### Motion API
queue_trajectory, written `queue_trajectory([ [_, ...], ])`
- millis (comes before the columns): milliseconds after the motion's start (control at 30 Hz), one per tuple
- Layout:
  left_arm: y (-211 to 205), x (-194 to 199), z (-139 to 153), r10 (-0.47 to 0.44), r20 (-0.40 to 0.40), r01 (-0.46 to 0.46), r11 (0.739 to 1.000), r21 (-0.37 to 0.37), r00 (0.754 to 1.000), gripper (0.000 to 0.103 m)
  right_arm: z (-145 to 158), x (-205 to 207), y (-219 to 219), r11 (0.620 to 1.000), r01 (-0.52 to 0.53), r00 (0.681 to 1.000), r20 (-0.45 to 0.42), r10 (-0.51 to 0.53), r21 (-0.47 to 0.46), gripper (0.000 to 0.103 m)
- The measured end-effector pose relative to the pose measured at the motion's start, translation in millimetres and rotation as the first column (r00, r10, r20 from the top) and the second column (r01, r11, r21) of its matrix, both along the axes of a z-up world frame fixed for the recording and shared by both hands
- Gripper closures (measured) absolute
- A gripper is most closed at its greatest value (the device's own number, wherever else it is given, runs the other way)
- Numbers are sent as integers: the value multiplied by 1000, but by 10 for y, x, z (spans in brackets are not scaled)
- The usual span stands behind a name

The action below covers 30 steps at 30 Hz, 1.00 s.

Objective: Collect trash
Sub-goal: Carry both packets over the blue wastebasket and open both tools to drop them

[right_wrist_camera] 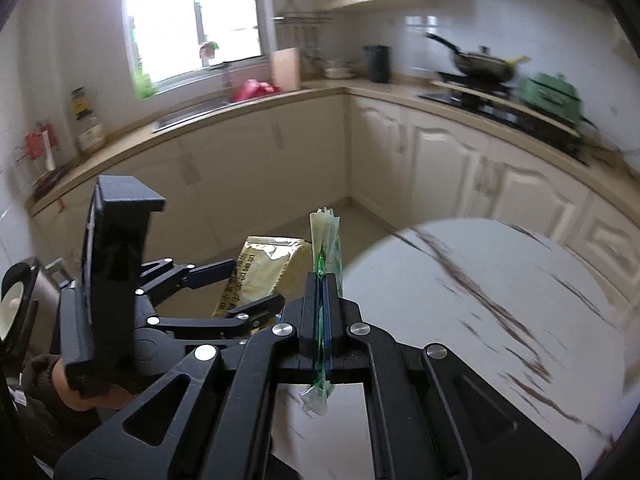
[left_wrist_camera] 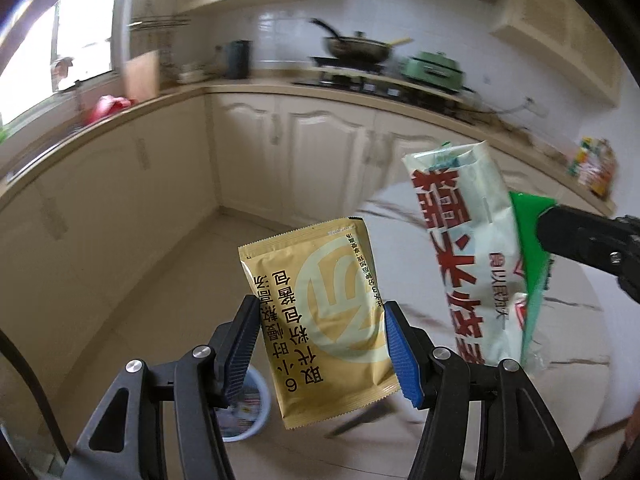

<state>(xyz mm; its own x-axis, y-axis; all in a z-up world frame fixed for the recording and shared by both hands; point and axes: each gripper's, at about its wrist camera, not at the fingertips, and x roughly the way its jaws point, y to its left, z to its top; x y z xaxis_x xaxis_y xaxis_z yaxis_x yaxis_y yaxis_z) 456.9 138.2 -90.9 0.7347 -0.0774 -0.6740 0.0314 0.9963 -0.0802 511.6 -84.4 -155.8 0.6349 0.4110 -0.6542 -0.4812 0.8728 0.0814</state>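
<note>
Holding both items aloft over a kitchen floor: left claw (left_wrist_camera: 320, 344), jaws partly spread and pinching a gold sachet (left_wrist_camera: 316, 300) by its two side edges, the sachet upright with dark printed characters on its face; right claw (right_wrist_camera: 323, 300), jaws pressed together on a white-and-green wrapper (left_wrist_camera: 464, 248), thin plastic squeezed flat between the pads, one end rising above the fingertips and a crumpled end hanging below them. Sachet and wrapper hang just beside each other, apart, the wrapper to the right of the sachet in the left wrist view. Round white marble-patterned surface (right_wrist_camera: 480, 300) under and ahead of the right claw. Pale blue bin (left_wrist_camera: 248, 412) on the tiled floor below the left claw, holding printed packaging. Background: cream cabinets, an L-shaped counter (right_wrist_camera: 248, 116), a dark wok (left_wrist_camera: 356, 48) on the stove, a green pot (left_wrist_camera: 434, 68), a window (right_wrist_camera: 192, 16).
</note>
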Motion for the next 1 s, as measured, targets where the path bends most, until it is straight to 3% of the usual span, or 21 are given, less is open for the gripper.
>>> queue_trajectory([
  [167, 705, -133, -203, 107, -37, -107, 994, 10, 994, 47, -202, 189, 819, 992, -122, 992, -27, 123, 8, 101],
  [400, 1615, -122, -775, 208, -161, -212, 977, -8, 965, 47, -957, 509, 1876, 970, -242, 957, -162, 242, 20, 101],
  [767, 2439, 337, -1923, 219, -379, -241, 971, -10, 899, 47, -2480, 1129, 2605, 958, -285, 882, -393, 260, -6, 101],
  [1000, 2793, 692, -2504, 216, -487, -262, 965, -27, 846, 46, -3172, 1447, 2768, 963, -269, 867, -439, 237, -11, 99],
])
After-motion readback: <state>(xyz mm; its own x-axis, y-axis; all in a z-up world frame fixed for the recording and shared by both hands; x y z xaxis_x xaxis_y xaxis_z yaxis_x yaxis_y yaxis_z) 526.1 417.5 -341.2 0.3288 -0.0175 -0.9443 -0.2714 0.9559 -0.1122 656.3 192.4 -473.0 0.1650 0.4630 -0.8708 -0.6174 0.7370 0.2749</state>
